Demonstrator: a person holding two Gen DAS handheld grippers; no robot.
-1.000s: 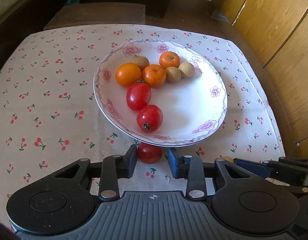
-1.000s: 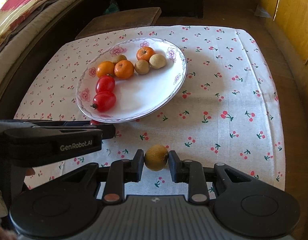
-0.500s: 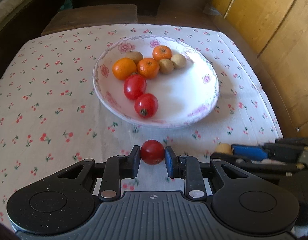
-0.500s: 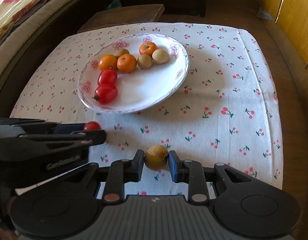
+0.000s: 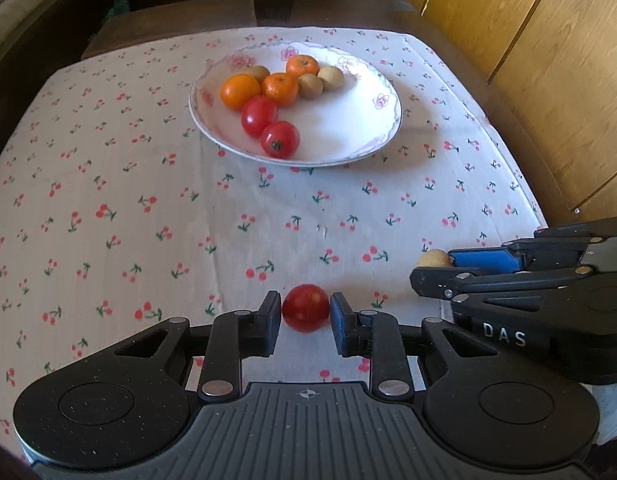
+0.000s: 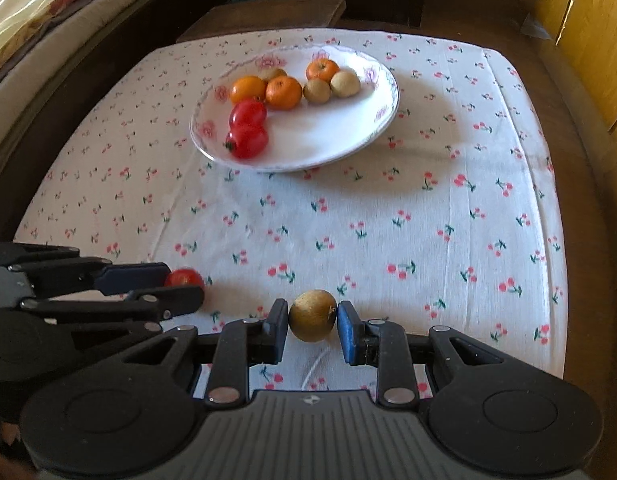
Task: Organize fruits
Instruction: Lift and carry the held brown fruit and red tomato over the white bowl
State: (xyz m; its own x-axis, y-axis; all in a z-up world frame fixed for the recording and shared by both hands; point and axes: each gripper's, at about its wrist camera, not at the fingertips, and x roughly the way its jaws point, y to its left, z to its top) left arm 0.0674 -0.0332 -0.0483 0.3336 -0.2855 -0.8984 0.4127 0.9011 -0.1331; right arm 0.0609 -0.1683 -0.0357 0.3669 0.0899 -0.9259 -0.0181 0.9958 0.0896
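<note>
Left gripper point(image 5: 306, 315) is clamped on a small red tomato point(image 5: 306, 307) at the bottom centre of the left wrist view, pads pressed on both sides of it. Right gripper point(image 6: 312, 318) is doing the same with a round brownish fruit point(image 6: 312, 315), longan maybe, hard to say, pinched between its pads low in the middle of the right wrist view.

Each gripper shows up in the other's camera too: the right one pokes in from the lower right edge of the left view, the left one from the lower left of the right view, side by side and near each other.

Both sit over a white tablecloth point(image 5: 108, 184) printed with little cherries. Further up, in the upper middle of both views, there's a white floral plate point(image 5: 360, 136) holding two tomatoes point(image 5: 259, 115), three oranges point(image 5: 240, 91) and three brownish fruits point(image 5: 310, 85), all bunched on its upper left part. Wooden cabinet doors point(image 5: 548, 60) fill the upper right.
</note>
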